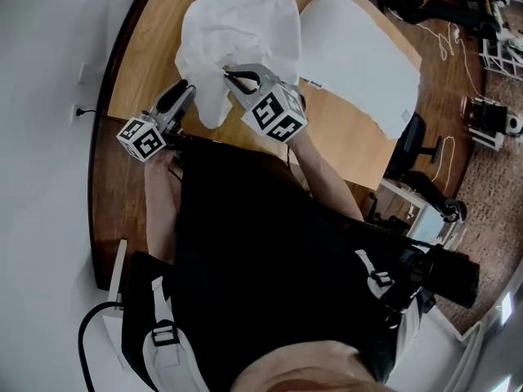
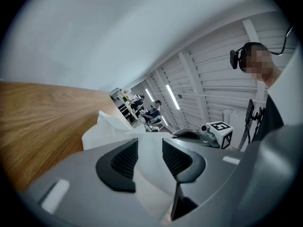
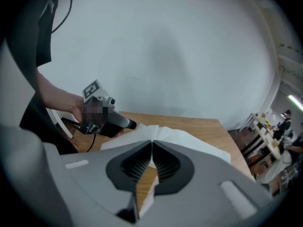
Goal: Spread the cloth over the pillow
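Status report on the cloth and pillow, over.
Right hand-held gripper pinching cloth. Left hand-held gripper open, cloth between its jaws. Cloth bunched beside pillow, not spread. Nothing blocking pillow.

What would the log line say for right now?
right claw: shut on cloth | left claw: open, cloth between | pillow: not yet covered, flat on table
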Demonstrator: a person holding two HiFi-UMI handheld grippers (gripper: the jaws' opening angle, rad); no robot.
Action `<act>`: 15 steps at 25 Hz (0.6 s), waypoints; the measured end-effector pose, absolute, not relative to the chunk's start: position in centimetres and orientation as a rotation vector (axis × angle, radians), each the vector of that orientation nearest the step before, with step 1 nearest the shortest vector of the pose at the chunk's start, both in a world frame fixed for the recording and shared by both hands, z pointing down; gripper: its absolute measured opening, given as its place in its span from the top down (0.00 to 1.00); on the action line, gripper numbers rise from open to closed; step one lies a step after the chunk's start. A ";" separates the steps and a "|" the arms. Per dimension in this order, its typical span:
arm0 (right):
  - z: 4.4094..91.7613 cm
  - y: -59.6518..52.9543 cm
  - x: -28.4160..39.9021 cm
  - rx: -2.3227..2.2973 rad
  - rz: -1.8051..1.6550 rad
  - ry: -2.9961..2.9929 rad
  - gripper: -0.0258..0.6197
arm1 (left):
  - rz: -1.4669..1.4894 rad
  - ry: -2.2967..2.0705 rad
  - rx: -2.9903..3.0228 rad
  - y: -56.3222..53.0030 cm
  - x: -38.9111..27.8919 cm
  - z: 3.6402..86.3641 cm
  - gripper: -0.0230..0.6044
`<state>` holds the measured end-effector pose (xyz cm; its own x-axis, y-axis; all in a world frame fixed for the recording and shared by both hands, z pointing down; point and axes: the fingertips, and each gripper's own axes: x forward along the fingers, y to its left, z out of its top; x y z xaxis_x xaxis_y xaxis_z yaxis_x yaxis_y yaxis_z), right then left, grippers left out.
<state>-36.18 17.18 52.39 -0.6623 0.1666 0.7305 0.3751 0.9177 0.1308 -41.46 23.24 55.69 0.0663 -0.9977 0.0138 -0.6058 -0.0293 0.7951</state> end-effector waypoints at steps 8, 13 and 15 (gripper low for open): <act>28.1 3.7 -23.2 0.126 -0.187 -2.791 0.95 | -1.170 -1.745 1.734 26.6 -48.4 49.0 0.56; 19.8 1.4 -13.2 0.414 -0.282 -2.884 0.95 | -1.172 -1.704 1.865 23.7 -47.4 46.2 0.59; 18.1 1.2 -8.9 0.542 -0.308 -2.896 0.95 | -1.086 -1.663 1.913 20.8 -46.5 46.2 0.72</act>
<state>-8.87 1.24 18.14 -0.9177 -0.3732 0.1364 -0.3363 0.9122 0.2339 -46.53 20.79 46.18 0.0001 -0.9536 -0.3010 -0.6588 -0.2265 0.7174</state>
